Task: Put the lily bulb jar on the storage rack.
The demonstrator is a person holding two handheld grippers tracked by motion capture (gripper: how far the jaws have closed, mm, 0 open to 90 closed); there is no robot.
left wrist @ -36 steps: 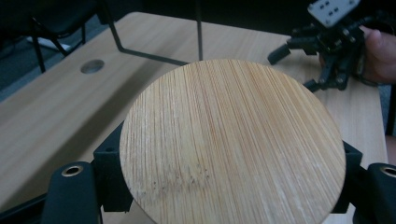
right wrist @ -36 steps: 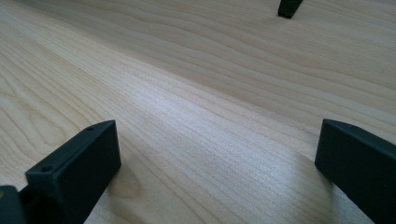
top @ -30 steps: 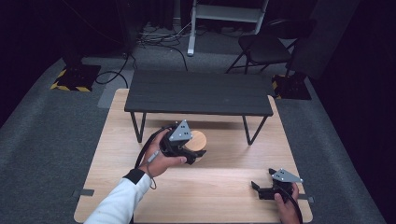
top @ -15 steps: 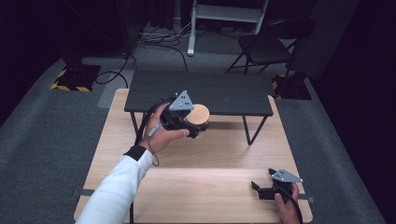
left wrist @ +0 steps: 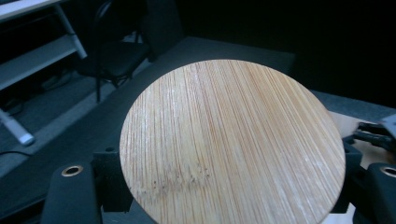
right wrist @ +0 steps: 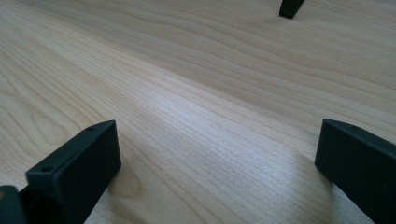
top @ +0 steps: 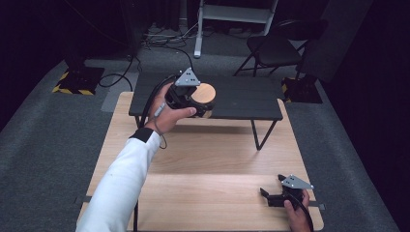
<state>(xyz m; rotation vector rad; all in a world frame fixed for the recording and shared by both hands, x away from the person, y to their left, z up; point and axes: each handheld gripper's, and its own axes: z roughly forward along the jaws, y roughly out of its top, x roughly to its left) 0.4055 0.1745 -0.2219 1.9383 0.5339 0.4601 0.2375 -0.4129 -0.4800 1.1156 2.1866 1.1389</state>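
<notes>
- High view: left gripper [top: 193, 96] carried above the near edge of the black bench [top: 241, 96], round bamboo-topped object [top: 205, 94] between its jaws. Whether the object already rests on the bench or hangs just over it, I cannot tell from this angle. Right gripper [top: 276, 198] sits low at the near right corner of the wooden table [top: 203, 159], well apart from the work.
- Left gripper view: the 2 jaws are closed on the object's flanks, its disc face [left wrist: 232, 144] flat towards the camera. Grain and a scuffed patch read clearly here, detail the high view loses.
- Right gripper view: the 2 jaws are spread wide, nothing between them, bare table [right wrist: 196, 93] beneath. A black bench foot [right wrist: 290, 8] shows at top.
- Risk: set too near the bench edge, the object could tip off on release; a smooth side could slip.
</notes>
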